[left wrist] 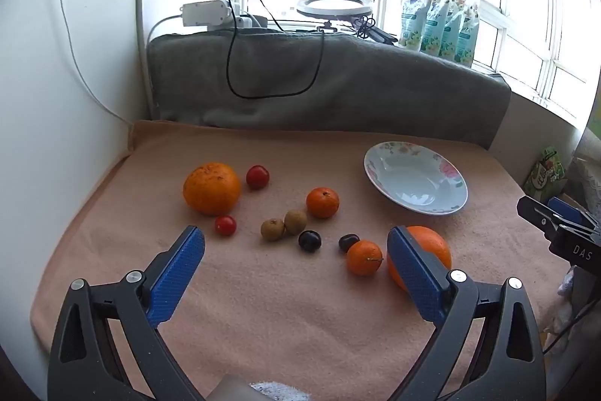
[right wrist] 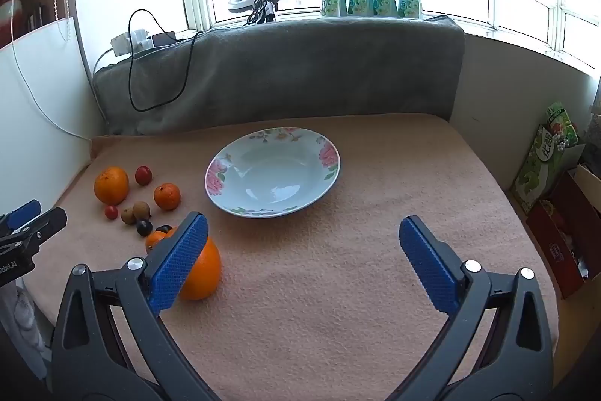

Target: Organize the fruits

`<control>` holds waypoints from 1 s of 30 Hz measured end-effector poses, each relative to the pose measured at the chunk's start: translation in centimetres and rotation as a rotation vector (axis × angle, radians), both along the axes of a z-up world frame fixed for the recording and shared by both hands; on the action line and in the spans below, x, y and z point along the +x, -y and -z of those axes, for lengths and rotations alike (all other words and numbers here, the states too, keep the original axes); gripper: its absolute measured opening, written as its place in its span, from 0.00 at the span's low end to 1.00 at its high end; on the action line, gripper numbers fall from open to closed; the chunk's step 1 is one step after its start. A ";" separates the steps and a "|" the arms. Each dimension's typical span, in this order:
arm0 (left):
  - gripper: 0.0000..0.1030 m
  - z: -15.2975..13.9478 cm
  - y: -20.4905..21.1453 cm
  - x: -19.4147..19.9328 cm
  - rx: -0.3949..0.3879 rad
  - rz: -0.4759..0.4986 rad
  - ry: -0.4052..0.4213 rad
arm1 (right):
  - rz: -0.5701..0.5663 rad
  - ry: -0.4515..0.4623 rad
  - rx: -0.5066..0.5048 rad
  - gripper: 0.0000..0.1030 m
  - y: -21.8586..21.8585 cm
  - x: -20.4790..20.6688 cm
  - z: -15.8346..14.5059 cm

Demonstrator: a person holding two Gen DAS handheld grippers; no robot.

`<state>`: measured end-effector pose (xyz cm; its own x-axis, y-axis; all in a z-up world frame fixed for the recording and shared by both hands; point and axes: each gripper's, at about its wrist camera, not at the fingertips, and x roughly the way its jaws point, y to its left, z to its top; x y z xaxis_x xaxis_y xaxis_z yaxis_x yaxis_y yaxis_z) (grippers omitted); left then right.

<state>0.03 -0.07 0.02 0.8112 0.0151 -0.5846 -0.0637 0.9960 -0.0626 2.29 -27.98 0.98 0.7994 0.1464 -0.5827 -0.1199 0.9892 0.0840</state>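
Note:
Fruit lies scattered on a peach cloth (left wrist: pixel 285 307): a big orange (left wrist: pixel 211 188) at the left, a small mandarin (left wrist: pixel 322 202), two red cherry tomatoes (left wrist: pixel 257 177), two brown longans (left wrist: pixel 284 225), two dark cherries (left wrist: pixel 310 241), a mandarin (left wrist: pixel 363 257) and a second big orange (left wrist: pixel 432 247) partly behind my left finger. An empty floral plate (left wrist: pixel 415 183) (right wrist: pixel 272 171) stands to the right. My left gripper (left wrist: pixel 296 243) hovers open above the near fruit, holding nothing. My right gripper (right wrist: pixel 304 232) is open and empty before the plate, its left finger in front of the big orange (right wrist: pixel 204 271).
A grey blanket (left wrist: pixel 338 85) covers the ledge behind, with a black cable, a power strip, a ring lamp (left wrist: pixel 334 4) and several refill pouches (left wrist: pixel 439 21). A white wall (left wrist: pixel 56 100) bounds the left. Cardboard boxes (right wrist: pixel 556 209) stand at the right edge.

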 end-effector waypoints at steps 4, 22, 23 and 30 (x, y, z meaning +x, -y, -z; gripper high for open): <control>0.95 0.0 0.2 0.0 0.001 0.002 0.007 | -0.005 -0.007 0.008 1.00 -0.1 0.0 -0.1; 0.95 -0.3 0.3 -0.3 0.004 0.006 0.021 | -0.007 0.000 0.008 1.00 -0.6 -0.2 0.6; 0.95 -0.4 0.4 -0.3 0.005 0.006 0.022 | -0.006 0.000 0.008 1.00 -0.6 -0.2 0.6; 0.95 -0.3 0.3 -0.2 0.003 0.005 0.018 | -0.010 -0.008 0.011 1.00 -0.7 -0.2 0.8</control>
